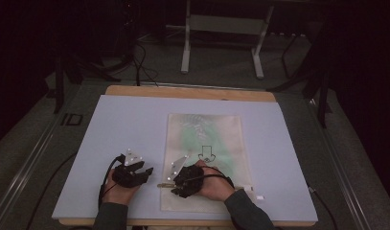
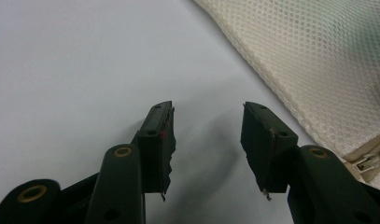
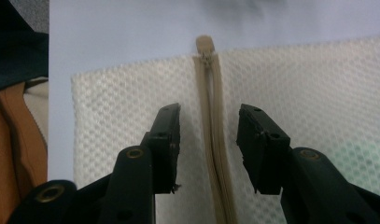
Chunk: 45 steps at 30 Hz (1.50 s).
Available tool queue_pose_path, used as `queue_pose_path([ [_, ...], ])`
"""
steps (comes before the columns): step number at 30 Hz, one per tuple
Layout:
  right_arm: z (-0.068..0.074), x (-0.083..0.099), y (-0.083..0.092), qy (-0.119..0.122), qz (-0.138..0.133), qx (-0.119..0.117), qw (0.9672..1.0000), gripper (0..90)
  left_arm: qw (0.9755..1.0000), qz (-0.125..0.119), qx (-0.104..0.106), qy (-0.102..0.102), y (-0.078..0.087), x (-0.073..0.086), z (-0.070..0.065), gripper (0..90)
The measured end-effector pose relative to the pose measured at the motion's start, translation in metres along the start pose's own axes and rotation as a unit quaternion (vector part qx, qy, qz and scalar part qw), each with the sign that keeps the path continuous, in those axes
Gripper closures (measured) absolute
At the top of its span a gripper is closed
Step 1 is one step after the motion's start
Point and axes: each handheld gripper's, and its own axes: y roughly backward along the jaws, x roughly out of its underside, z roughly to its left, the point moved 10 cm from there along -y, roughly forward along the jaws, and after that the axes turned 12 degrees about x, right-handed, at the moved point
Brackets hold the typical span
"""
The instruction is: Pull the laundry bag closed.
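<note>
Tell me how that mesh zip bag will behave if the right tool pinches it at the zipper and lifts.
The mesh bag lies thin and flat, so it will probably drape and fold. It looks light and may slide across the smooth table. The zipper, a thicker ridge between the open right tool, likely gives firmer purchase.

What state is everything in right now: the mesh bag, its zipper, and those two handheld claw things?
Mesh bag: lies flat on the table, something green inside.
Zipper: closed along the stretch in the right gripper view, running between the fingers.
Left gripper: open, nothing between the fingers, over the bare table beside the bag.
Right gripper: open, fingers astride the zipper, not pressing on it.
</note>
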Motion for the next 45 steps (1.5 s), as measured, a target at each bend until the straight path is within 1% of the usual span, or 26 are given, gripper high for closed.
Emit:
queue_pose_path([
  [9,0.003,-0.013,-0.006,0.000,-0.010,-0.002,0.9999,60.4,1.0000,-0.004,-0.005,0.005,0.003,0.000,0.003,53.4],
  [13,0.005,-0.019,-0.011,0.002,-0.012,-0.003,0.9999,62.7,0.9999,-0.007,-0.006,0.008,0.004,0.000,0.005,53.3],
  [19,0.006,-0.030,-0.014,0.001,-0.025,-0.004,0.9997,64.7,0.9999,-0.008,-0.008,0.008,0.006,0.000,0.007,53.3],
  [24,0.006,-0.037,-0.019,0.006,-0.020,-0.002,0.9998,67.2,0.9999,-0.009,-0.010,0.010,0.007,0.001,0.008,53.3],
  [26,0.007,-0.040,-0.022,0.006,-0.023,0.001,0.9997,67.8,0.9998,-0.010,-0.010,0.012,0.008,0.001,0.009,53.3],
  [31,0.007,-0.043,-0.025,0.008,-0.017,0.006,0.9998,69.0,0.9998,-0.008,-0.011,0.014,0.008,0.002,0.010,53.1],
  [32,0.007,-0.045,-0.027,0.009,-0.012,0.011,0.9998,70.2,0.9998,-0.008,-0.011,0.014,0.008,0.002,0.010,53.1],
  [37,0.010,-0.045,-0.033,0.018,0.000,0.013,0.9998,72.2,0.9998,-0.008,-0.010,0.013,0.007,0.002,0.010,53.1],
  [38,0.011,-0.046,-0.034,0.020,0.005,0.014,0.9997,76.4,0.9998,-0.008,-0.011,0.013,0.008,0.002,0.010,53.1],
  [40,0.013,-0.046,-0.034,0.026,0.008,0.013,0.9995,79.7,0.9998,-0.009,-0.010,0.013,0.007,0.001,0.010,53.1],
  [44,0.012,-0.047,-0.035,0.025,0.009,0.015,0.9995,80.8,0.9998,-0.009,-0.010,0.014,0.007,0.001,0.009,53.1],
  [45,0.009,-0.047,-0.035,0.020,0.007,0.018,0.9996,81.0,0.9998,-0.009,-0.010,0.014,0.007,0.001,0.009,53.1],
])
